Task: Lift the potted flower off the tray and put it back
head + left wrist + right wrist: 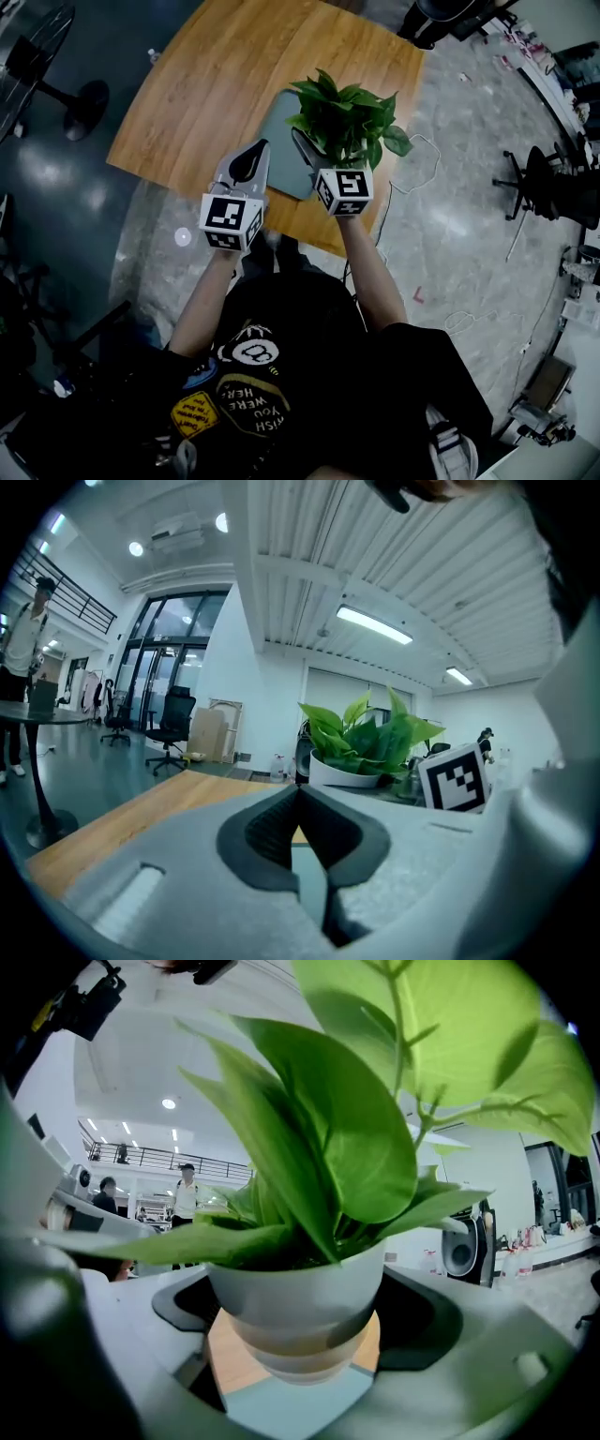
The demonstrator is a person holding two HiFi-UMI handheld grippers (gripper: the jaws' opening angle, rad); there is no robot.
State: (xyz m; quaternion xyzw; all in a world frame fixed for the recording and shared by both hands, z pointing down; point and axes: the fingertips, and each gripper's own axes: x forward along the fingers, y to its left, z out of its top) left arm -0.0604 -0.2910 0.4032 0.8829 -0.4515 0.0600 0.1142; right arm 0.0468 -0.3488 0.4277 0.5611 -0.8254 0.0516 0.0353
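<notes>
Across the 12 o'clock half of the head view lies one wooden table [234,84], standing on a polished grey floor [469,244]. One grey-blue tray [279,150] sits on the wood, just above centre. There is one potted flower [345,122]. There are two grippers, each with one marker cube: the left cube [231,221] and the right cube [343,190]. Off the table, one floor fan [56,66] stands at 10 o'clock and one office chair [548,183] at 3 o'clock, both well apart from the tray.

The potted flower is a bushy plant with broad, glossy green, pointed leaves. Its round white pot narrows toward the base. It is at the tray's 3 o'clock side, clamped by the right gripper [323,150], whose two fingers press on the pot's wall from either side. In the right gripper view, wood and tray show below the pot's base, so it looks raised, though I cannot tell for sure. The left gripper [259,148] is at 9 o'clock of the right one, over the tray's 9 o'clock edge. Its fingers are pressed together with nothing between them.

The tray's 6 o'clock edge lies near the table's near edge, just ahead of both cubes. Wide bare wood runs from the tray toward 10 and 12 o'clock. The leaves reach out to the table's 3 o'clock edge. Beyond that edge one thin cable [427,169] loops on the floor.
</notes>
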